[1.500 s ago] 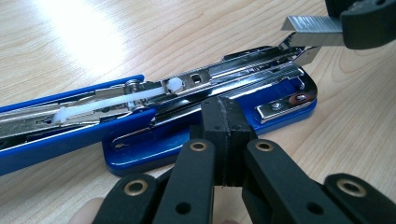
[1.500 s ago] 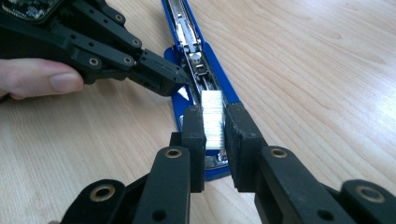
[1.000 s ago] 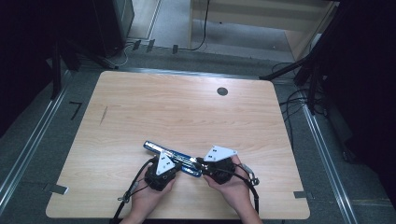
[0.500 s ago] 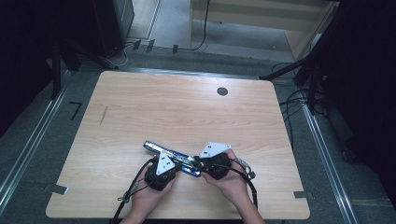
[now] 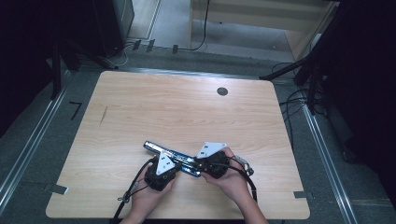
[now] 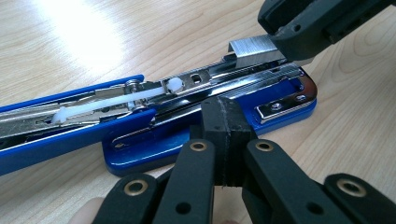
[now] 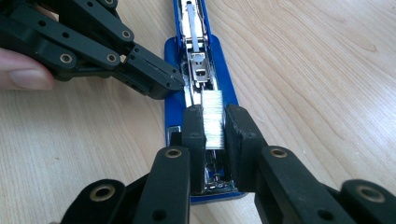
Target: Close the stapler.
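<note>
Two jaws of my right gripper (image 7: 215,122) pinch the staple strip (image 7: 213,120) above the open stapler (image 6: 196,116) near the table's front edge; my left gripper (image 6: 223,140), closed, steadies its base; next, lower it squarely into the channel

The table (image 5: 187,107) is evenly lit from above, while the floor around it is left dark. Strong glare is seen on the wood in the left gripper view, and nearby black jaws are slightly blurred.

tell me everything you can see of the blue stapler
The blue stapler lies flat on the wooden table, opened out, its silvery metal magazine and white pusher exposed. The left gripper, fingers shut, presses its side. The right gripper holds a strip of staples over the magazine's front end.
</note>
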`<state>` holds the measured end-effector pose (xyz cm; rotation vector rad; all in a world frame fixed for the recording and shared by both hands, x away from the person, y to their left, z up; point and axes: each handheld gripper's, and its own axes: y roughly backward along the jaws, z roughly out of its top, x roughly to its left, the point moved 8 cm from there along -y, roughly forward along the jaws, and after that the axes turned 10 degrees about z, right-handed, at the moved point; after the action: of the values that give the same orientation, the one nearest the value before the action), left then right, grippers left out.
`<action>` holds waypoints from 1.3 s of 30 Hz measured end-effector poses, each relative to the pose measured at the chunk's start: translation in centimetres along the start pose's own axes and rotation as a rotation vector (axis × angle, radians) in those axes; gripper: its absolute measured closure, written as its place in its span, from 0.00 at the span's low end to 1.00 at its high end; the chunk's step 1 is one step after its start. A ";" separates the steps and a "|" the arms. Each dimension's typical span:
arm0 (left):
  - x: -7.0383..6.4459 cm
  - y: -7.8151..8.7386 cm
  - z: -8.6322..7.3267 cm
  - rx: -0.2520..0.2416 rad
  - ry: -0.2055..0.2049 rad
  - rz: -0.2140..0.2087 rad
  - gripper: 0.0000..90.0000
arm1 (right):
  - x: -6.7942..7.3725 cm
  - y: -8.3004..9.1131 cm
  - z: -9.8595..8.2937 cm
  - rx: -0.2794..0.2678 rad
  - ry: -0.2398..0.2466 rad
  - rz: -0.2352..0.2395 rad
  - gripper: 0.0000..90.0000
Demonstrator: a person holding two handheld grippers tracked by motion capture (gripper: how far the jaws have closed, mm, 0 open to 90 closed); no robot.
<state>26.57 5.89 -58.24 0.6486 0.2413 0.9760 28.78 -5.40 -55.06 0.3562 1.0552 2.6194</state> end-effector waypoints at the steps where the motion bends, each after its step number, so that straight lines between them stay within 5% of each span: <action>1: 0.0 0.0 0.0 0.000 0.001 -0.001 1.00 | -0.1 0.0 0.1 0.003 0.005 0.002 0.89; 39: 0.0 0.0 0.0 -0.002 0.004 -0.001 1.00 | -0.4 -0.3 0.2 0.071 0.027 0.057 0.89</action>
<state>26.57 5.84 -58.23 0.6444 0.2440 0.9766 29.33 -5.20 -55.21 0.3730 1.1663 2.6480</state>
